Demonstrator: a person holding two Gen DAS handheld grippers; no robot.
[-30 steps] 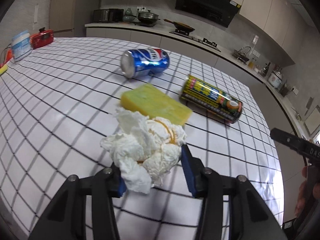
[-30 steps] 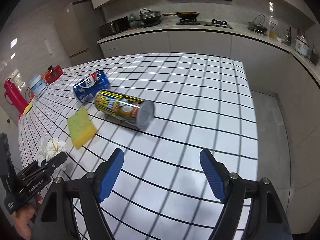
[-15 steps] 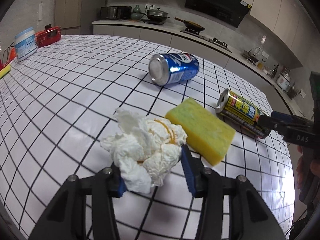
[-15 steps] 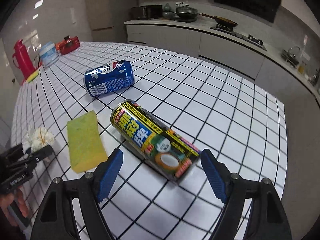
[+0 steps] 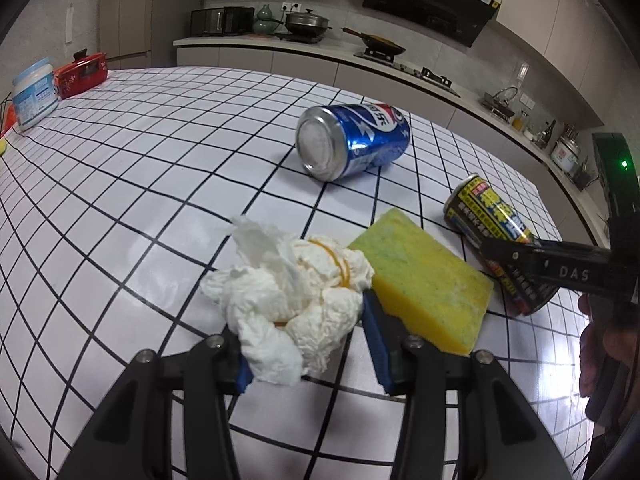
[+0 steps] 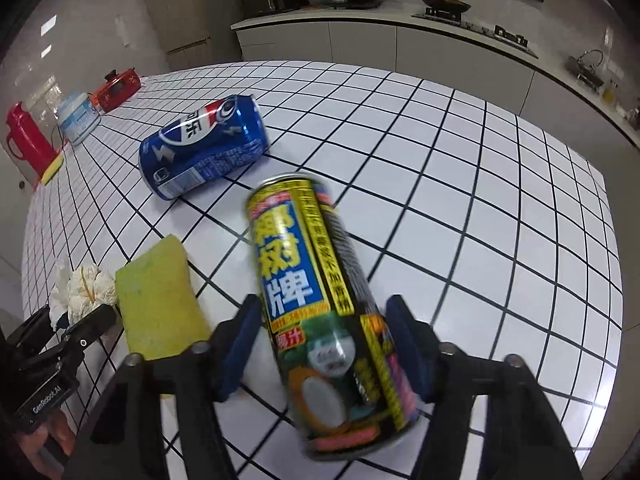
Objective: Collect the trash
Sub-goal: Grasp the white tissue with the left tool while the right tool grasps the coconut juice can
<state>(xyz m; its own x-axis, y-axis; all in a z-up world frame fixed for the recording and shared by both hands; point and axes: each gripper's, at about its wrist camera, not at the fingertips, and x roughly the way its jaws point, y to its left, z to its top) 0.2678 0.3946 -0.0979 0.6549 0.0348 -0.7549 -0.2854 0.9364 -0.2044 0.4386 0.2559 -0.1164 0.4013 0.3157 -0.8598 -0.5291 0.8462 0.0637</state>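
Kitchen setting, with a big white tiled table [image 5: 132, 184] with black grid lines, and a counter with a stove and pots along the back wall. From my left wrist cam, the left gripper [image 5: 306, 346] has its blue pads clamped on a crumpled white tissue wad [image 5: 296, 292] with a yellow rubber band around it. Just beside it on the right lies a yellow sponge [image 5: 424, 280], and further back a blue Pepsi can [image 5: 354, 142] is on its side with its silver end facing me. On my right wrist cam, the right gripper [image 6: 322, 346] is straddling the yellow-and-black coconut juice can [image 6: 316, 300], which lies on its side on the tiles between the 2 blue pads. Those jaws are closing in on it right now; I can still see a thin gap on each side, so the pads aren't pressing yet. That can looks a bit motion-blurred. Off at the far left edge of the table I can see a red thermos [image 6: 24, 140], a white tub [image 6: 78, 118] and a small red appliance [image 6: 116, 90].
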